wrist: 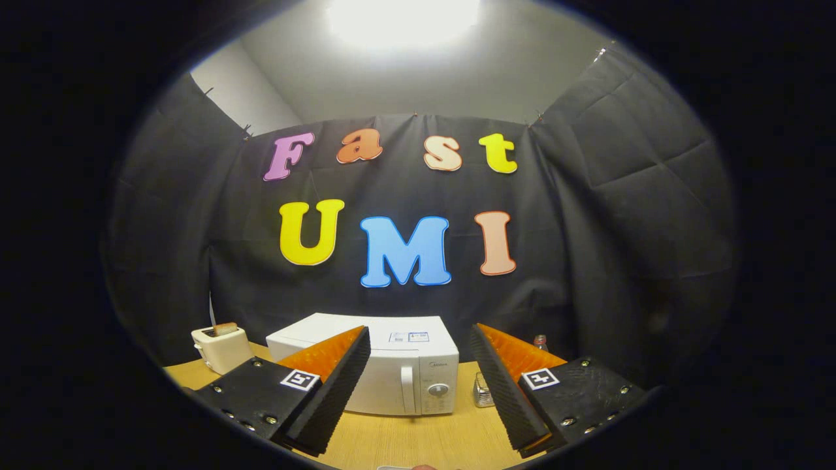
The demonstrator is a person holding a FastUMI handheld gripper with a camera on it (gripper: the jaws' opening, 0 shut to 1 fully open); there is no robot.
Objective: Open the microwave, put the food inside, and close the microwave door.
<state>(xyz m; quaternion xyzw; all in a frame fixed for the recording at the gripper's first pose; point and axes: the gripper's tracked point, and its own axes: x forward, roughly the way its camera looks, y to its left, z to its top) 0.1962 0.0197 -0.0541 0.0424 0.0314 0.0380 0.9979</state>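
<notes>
No words or numbers can be read with certainty. The gripper (419,328), fingers spread wide and empty, bears two square black-and-white coded markers: one (300,379) at 8 o'clock from the microwave (392,375), the other (539,378) at 4 o'clock. Two small stickers (410,337) sit on the microwave's top front edge, their print too fine to read. A tiny brand mark (439,364), at 12 o'clock from the dial (439,390), is blurred.
</notes>
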